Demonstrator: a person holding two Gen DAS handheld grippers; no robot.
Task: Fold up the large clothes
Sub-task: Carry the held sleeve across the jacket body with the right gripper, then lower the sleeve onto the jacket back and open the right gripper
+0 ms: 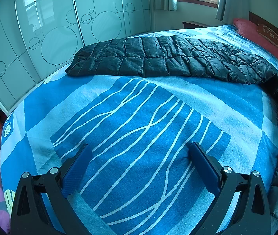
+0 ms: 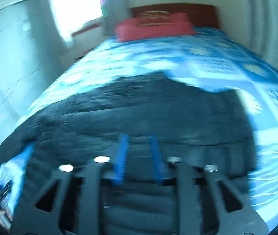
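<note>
Two tongs over the bed (image 1: 41,117), one coat (image 1: 158,58). That dark quilted coat lies spread long across the blue cover, flat enough to fold, I'd say, with one end trailing down the bed's edge. Left tongs (image 1: 141,168) hang spread wide above bare cover, well short of the coat, holding nothing. Right tongs (image 2: 139,152) sit above the coat in a blurred view, blue pads a narrow gap apart, nothing pinched between them.

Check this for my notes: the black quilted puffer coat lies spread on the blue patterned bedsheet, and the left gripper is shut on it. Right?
Not quite. The left wrist view shows the left gripper open over bare blue patterned bedsheet, away from the black quilted puffer coat.
</note>
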